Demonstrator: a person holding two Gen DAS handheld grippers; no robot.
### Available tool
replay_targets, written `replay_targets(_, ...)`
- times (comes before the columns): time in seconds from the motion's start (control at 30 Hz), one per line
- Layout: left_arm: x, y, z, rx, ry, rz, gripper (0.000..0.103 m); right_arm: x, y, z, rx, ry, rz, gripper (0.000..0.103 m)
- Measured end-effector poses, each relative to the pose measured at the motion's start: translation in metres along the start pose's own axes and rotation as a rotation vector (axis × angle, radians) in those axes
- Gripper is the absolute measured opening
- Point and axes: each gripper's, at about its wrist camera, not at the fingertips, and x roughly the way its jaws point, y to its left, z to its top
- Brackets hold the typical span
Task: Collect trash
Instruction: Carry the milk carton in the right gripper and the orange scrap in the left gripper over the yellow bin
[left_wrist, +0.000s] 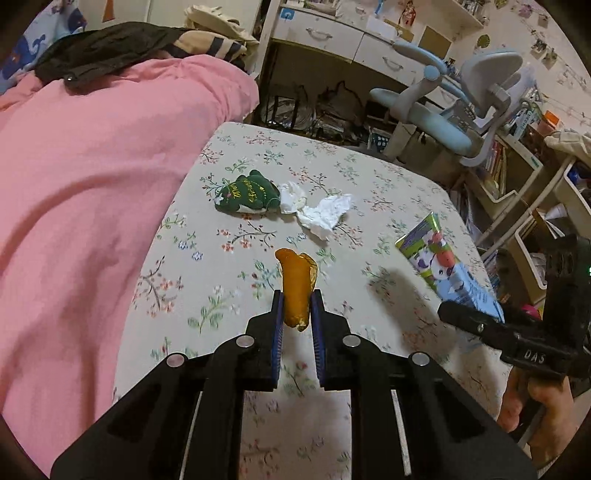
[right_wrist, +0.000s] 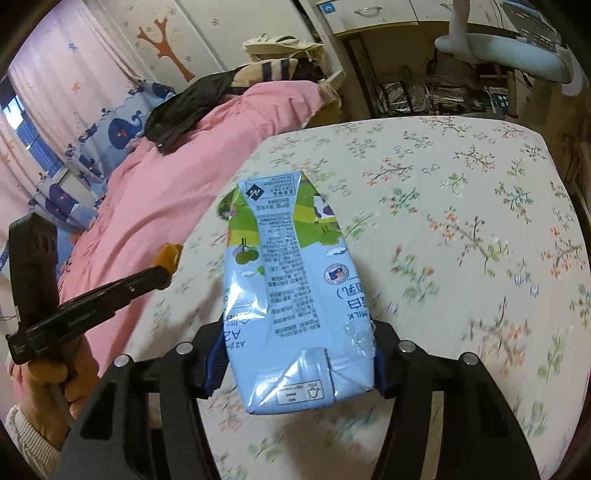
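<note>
Left gripper (left_wrist: 297, 308) pinches the orange peel (left_wrist: 297, 284); right gripper (right_wrist: 295, 363) clamps the milk carton (right_wrist: 291, 280) lengthwise; crumpled tissue (left_wrist: 319, 210) lies ahead mid-bed, nearer the left gripper.

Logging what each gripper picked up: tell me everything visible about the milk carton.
The milk carton is a flattened, creased paper box, pale blue with green hills, a cartoon cow and small printed text, its folded end flaps facing the camera. The right gripper has its jaws clamped on the carton's sides near one end, lifted above the floral bedsheet. Nothing else touches it.
</note>
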Motion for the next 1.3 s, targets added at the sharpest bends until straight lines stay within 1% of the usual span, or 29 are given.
replay_targets(0.13, -0.022, 0.000, -0.012, -0.001, -0.029, -0.013, 0.014, -0.016, 0.017, -0.018, -0.015, -0.010, 0.018, 0.059)
replay_targets(0.3, -0.046, 0.000, -0.031, -0.014, -0.044, -0.029, 0.014, -0.037, 0.039, -0.044, -0.036, -0.028, 0.038, 0.059)
replay_targets(0.43, -0.069, -0.005, -0.056, 0.016, -0.054, -0.021, 0.014, -0.049, 0.056, -0.074, -0.035, -0.026, 0.063, 0.059)
replay_targets(0.57, -0.086, -0.011, -0.077, 0.045, -0.060, -0.014, 0.014, -0.061, 0.063, -0.104, -0.015, -0.023, 0.084, 0.059)
replay_targets(0.8, -0.108, -0.017, -0.109, 0.074, -0.065, -0.012, 0.014, -0.072, 0.066, -0.138, 0.028, -0.005, 0.087, 0.059)
replay_targets(1.0, -0.119, -0.021, -0.126, 0.092, -0.071, -0.008, 0.014, -0.068, 0.073, -0.166, 0.010, 0.069, 0.067, 0.059)
replay_targets(1.17, -0.125, -0.026, -0.138, 0.111, -0.071, -0.006, 0.014, -0.056, 0.086, -0.189, -0.033, 0.155, 0.056, 0.059)
replay_targets(1.3, -0.129, -0.031, -0.146, 0.128, -0.072, -0.004, 0.014, -0.045, 0.092, -0.201, -0.063, 0.208, 0.037, 0.059)
